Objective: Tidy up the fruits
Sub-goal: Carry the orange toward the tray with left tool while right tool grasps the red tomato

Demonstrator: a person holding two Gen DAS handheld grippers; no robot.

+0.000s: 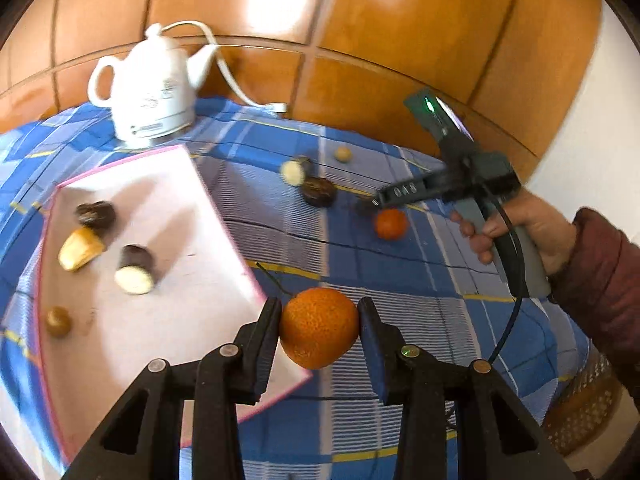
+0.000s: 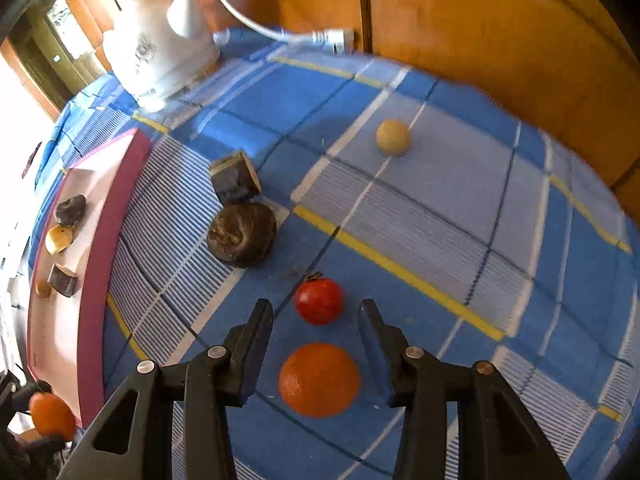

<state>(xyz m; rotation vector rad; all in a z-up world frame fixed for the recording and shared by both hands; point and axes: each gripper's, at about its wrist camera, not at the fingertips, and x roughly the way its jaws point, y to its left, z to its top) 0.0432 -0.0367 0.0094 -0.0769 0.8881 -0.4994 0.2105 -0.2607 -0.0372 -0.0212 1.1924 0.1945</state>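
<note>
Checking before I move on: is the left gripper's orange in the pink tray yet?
Not yet. The left gripper holds the orange above the tray's near edge.

Backing the scene with glossy orange-brown wood panelling (image 1: 360, 20), catching bright glare up top. Covering the table in a blue checked cloth (image 2: 460, 200) with white and yellow lines. Showing a white wall (image 1: 600, 120) at right, a wicker stool (image 1: 588, 408) below, and a bright doorway (image 2: 44, 40) far left.
</note>
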